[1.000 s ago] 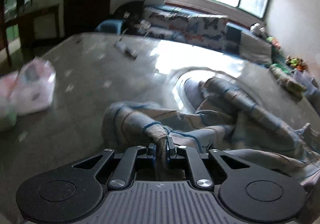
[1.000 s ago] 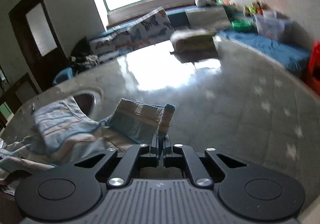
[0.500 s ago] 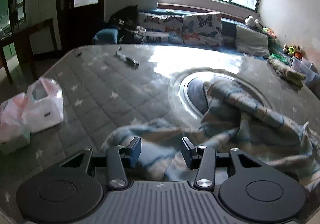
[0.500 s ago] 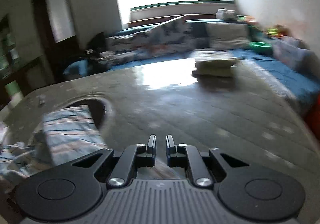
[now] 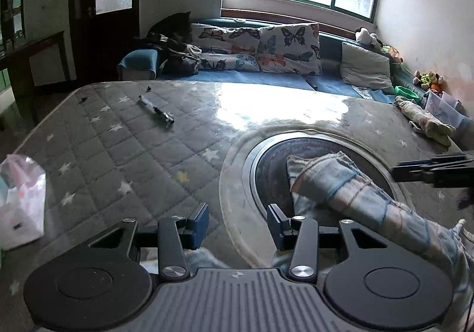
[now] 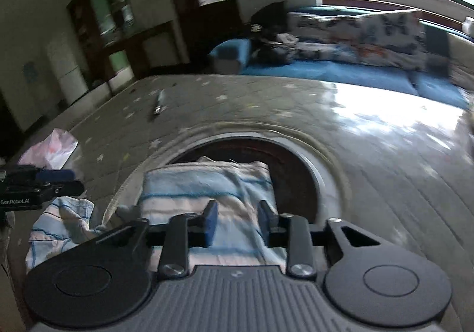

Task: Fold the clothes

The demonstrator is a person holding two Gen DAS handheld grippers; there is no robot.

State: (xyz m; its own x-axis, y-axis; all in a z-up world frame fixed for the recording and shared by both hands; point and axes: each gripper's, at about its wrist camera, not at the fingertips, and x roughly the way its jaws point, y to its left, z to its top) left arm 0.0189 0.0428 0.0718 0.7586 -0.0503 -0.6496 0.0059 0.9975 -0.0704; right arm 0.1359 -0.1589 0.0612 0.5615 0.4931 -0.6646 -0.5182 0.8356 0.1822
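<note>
Cloth [image 6: 207, 184], striped blue and white, lies on the mattress [image 5: 133, 154], draped over the dark round inset [image 5: 296, 154]. One flat fold runs lengthwise away from the right tongs [image 6: 237, 221], straight ahead and beneath them, its far end resting on the inset. A crumpled part [image 6: 62, 222] trails toward the left side. Seen from the left tongs [image 5: 237, 227], the cloth [image 5: 349, 192] sits off to the right, its long axis slanting away. Both tongs stand open and hold nothing. My judgement: the right tongs are nearer the flat fold, the left nearer the crumpled part.
</note>
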